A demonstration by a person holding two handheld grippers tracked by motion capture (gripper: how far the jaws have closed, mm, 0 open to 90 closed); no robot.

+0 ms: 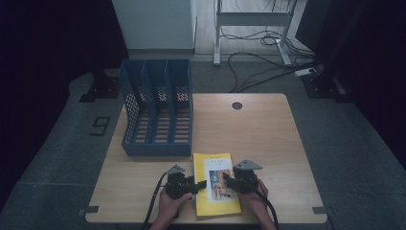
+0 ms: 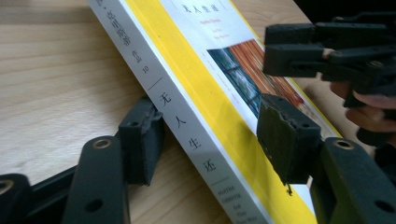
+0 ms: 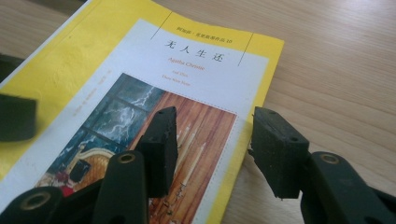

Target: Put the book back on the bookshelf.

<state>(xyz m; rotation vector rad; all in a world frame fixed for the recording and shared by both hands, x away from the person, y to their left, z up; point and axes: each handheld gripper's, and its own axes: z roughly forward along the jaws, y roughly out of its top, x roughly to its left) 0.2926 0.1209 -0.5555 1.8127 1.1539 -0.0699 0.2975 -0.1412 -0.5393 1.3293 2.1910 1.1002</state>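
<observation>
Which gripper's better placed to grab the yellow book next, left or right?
Left, probably. The left gripper has its open jaws straddling the spine edge of the yellow book, one jaw on the table side, one over the cover. The right gripper hangs open over the cover and its outer edge, bracketing nothing yet.

left gripper (image 1: 203,184): matte black body, grey three-cornered plate on top, black cable trailing off its rear, on the side away from the yellow book (image 1: 216,183)
right gripper (image 1: 227,181): same black build, larger grey three-cornered plate, black cable off its rear, likewise away from the book
jaws: black blocky pads with chipped, rough edges; flat black link arms behind them
fasteners: brass-ringed holes in the link arms, small plain holes in the pads
hands: no gloves, no sleeves in shot
</observation>
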